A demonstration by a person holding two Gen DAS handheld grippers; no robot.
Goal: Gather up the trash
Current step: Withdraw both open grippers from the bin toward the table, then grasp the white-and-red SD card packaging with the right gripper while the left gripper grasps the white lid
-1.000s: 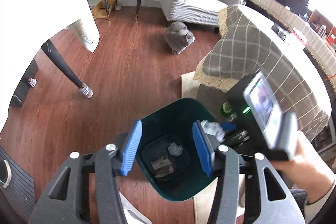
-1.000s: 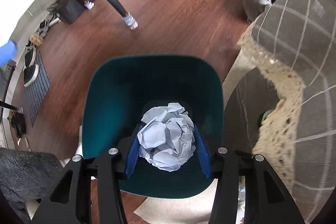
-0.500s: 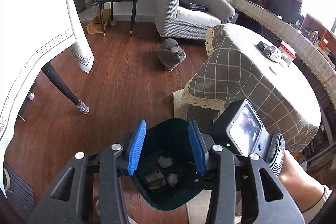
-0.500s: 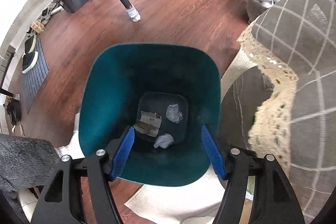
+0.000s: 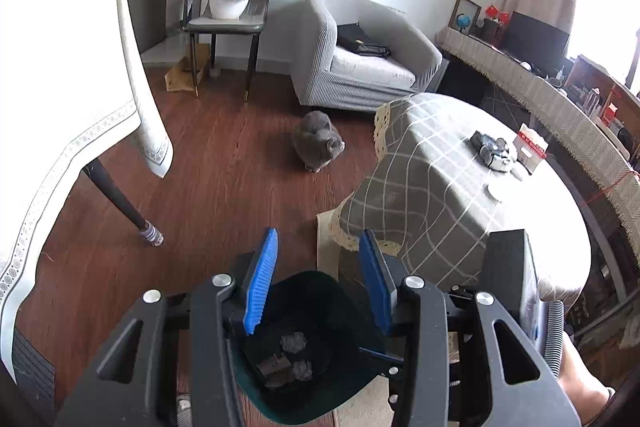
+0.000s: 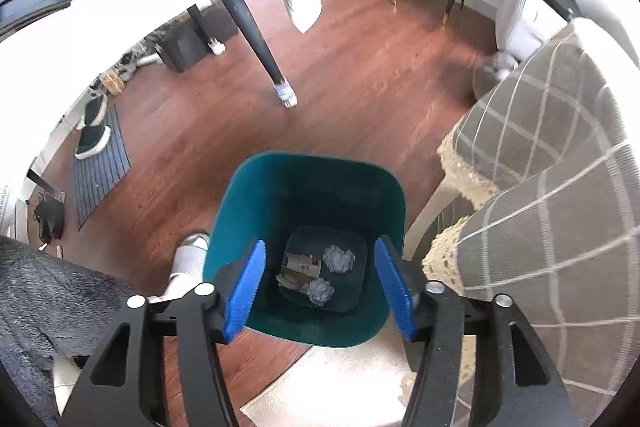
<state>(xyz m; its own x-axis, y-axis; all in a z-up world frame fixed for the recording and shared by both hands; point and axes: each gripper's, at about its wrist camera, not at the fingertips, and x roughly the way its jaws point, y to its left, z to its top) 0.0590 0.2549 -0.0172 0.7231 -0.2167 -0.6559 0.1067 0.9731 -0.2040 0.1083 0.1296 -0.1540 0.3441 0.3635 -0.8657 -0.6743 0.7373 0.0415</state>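
Right wrist: crumpled paper [image 6: 338, 259] in bin [image 6: 256, 187], below empty hand-held gripper [image 6: 320, 287]

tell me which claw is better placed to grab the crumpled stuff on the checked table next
Probably the left claw: empty, facing the checked table and the crumpled item. The right claw, also empty, looks into the teal bin.

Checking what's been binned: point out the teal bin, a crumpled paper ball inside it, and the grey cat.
teal bin [image 6: 240, 211], right wrist view, left inner wall.
crumpled paper ball [image 6: 339, 259], right wrist view, its middle.
grey cat [image 5: 316, 143], left wrist view, its back.
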